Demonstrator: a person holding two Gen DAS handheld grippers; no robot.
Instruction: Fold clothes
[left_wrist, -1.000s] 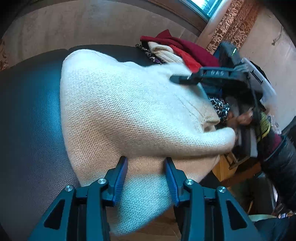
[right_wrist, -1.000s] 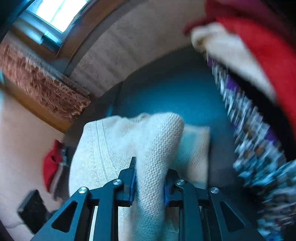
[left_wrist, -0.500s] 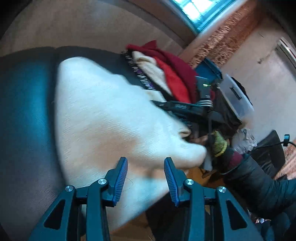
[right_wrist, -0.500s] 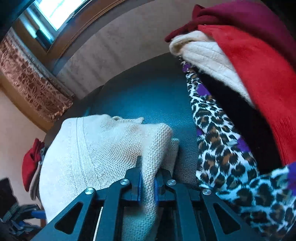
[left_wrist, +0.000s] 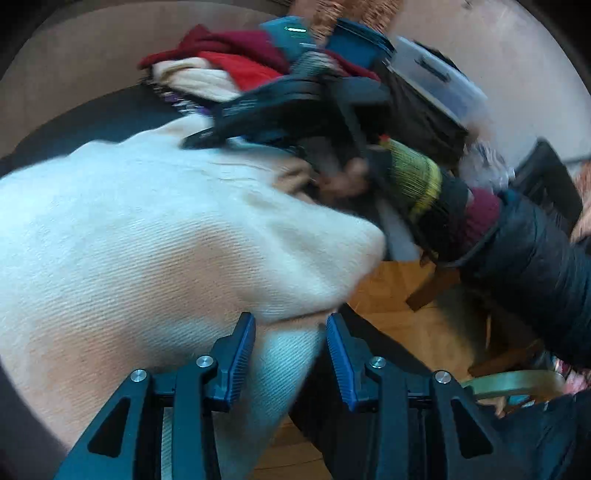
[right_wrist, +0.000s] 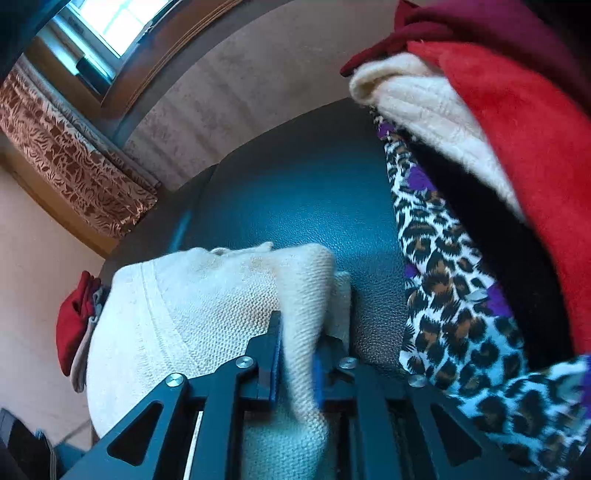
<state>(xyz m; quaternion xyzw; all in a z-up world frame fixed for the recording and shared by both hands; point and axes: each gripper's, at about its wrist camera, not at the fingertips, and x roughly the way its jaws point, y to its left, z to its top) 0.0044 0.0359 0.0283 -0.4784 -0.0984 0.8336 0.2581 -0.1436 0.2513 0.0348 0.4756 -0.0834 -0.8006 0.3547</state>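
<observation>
Your left gripper (left_wrist: 290, 332) hangs w/ jaws wide apart over the near edge of the cream knit sweater (left_wrist: 147, 240), nothing pinched; a lower flap of the knit drapes between the blue pads (left_wrist: 242, 354) without being squeezed. The sweater lies spread across the dark leather surface (right_wrist: 295, 192), its near hem spilling over the edge toward the wood floor (left_wrist: 399, 314).

Your right gripper (right_wrist: 297, 354) has its jaws drawn narrow & clamped on a fold of that same sweater (right_wrist: 207, 295), cloth bunched thick between the pads; in the right wrist view the held fold rises above the rest of the garment. From the left wrist view that gripper (left_wrist: 280, 107) shows blurred at the sweater's far side, your hand (left_wrist: 343, 181) on its handle, a yellow-striped cuff (left_wrist: 417, 177) & dark jacket sleeve (left_wrist: 535, 258) behind it.

Right of the sweater sits a pile of clothes (right_wrist: 498, 147): red, maroon, cream & black pieces atop a leopard-print garment (right_wrist: 443, 277), close to the held fold but apart from it. A patterned curtain (right_wrist: 66, 166) & window (right_wrist: 107, 22) stand at the back.
</observation>
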